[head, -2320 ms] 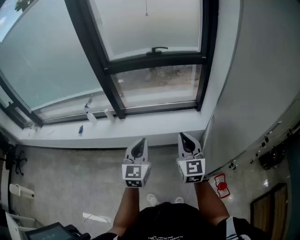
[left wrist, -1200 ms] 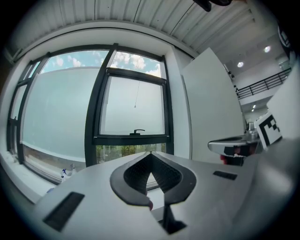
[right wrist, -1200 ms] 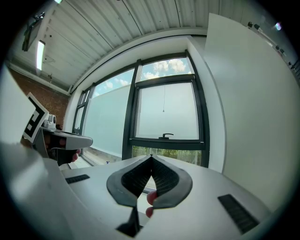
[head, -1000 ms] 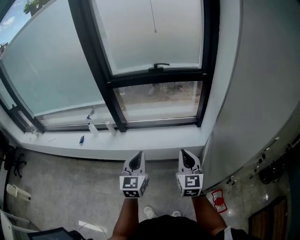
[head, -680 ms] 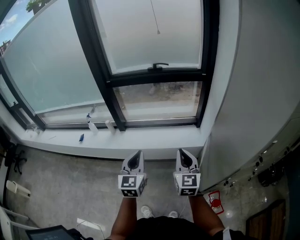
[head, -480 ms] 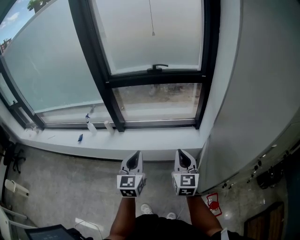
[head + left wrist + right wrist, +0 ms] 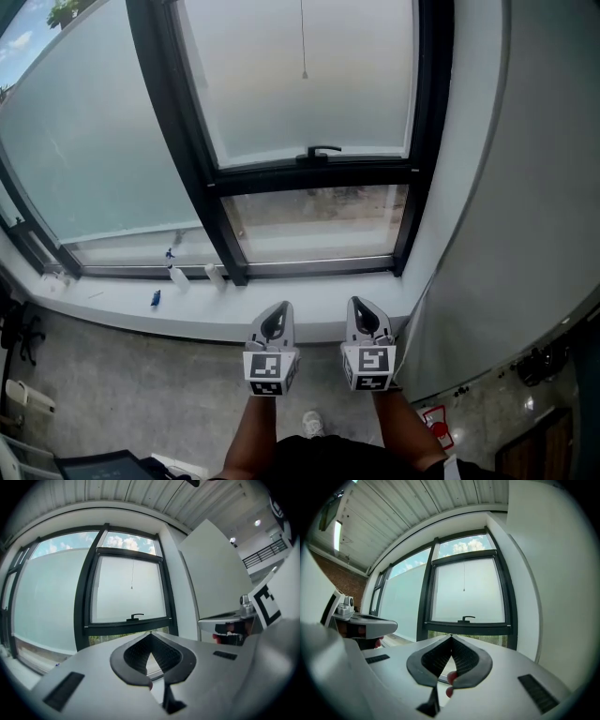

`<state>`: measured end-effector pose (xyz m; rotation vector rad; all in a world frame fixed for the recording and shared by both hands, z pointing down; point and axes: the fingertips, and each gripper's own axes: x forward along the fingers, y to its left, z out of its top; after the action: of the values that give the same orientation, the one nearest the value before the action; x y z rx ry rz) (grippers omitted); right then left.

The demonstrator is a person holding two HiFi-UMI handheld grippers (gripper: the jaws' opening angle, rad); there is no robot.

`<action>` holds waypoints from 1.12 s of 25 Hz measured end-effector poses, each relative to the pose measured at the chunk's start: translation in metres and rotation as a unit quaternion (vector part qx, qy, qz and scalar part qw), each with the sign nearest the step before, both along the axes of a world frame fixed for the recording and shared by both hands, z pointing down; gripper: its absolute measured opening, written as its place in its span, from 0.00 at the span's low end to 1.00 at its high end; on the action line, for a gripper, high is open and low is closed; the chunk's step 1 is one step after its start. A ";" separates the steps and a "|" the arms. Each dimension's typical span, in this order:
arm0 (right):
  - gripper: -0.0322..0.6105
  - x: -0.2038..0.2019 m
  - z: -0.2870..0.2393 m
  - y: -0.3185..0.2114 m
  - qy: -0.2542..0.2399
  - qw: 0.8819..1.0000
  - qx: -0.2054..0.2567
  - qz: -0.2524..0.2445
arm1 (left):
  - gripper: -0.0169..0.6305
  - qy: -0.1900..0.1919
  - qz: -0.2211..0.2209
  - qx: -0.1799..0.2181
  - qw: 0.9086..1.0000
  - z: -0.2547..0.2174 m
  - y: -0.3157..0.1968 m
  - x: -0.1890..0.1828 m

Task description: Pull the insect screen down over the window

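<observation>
Containers: just two small white bottle-like things on the white sill [image 7: 309, 302], lower left of the head view: left bottle [image 7: 174, 275] and right bottle [image 7: 214, 274], close together by the foot of the dark mullion. Contents couldn't be told, too small. A small blue item [image 7: 155, 298] lay on the sill down-left of them, unidentifiable.

Task thing: the window [image 7: 309, 174] filled the upper middle of the head view, with a dark frame, a pale hazy upper pane and a clear lower pane showing ground outside. A black handle [image 7: 319, 151] sat on the bar between the panes. A thin pull cord [image 7: 303, 37] hung straight down in front of the upper pane from the top edge, ending in a small bead above the handle. The mesh of the insect screen itself couldn't be made out in any view.

The left gripper [image 7: 278, 309] and right gripper [image 7: 356, 305] were side by side at bottom centre, held level, pointing at the window, below the sill line and well apart from the cord. Both pairs of jaws were fully closed, ribbed pads meeting at the tips, nothing held. In both gripper views the window sat straight ahead over the pads
</observation>
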<state>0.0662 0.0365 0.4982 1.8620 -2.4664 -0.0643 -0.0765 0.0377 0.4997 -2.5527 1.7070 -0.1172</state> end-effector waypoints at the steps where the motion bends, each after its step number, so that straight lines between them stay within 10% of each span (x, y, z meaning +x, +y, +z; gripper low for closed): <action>1: 0.05 -0.003 -0.002 -0.010 0.000 1.000 0.001 0.002 | 0.02 -0.004 0.002 0.004 1.000 -0.003 -0.011 -0.002; 28: 0.06 -0.023 0.020 -0.182 0.005 0.999 -0.027 0.029 | 0.02 0.023 0.015 -0.033 0.999 0.008 -0.192 -0.030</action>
<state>0.0427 -0.1453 0.5177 1.9050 -2.3814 -0.0035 -0.1063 -0.1540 0.5077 -2.6471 1.7063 -0.1170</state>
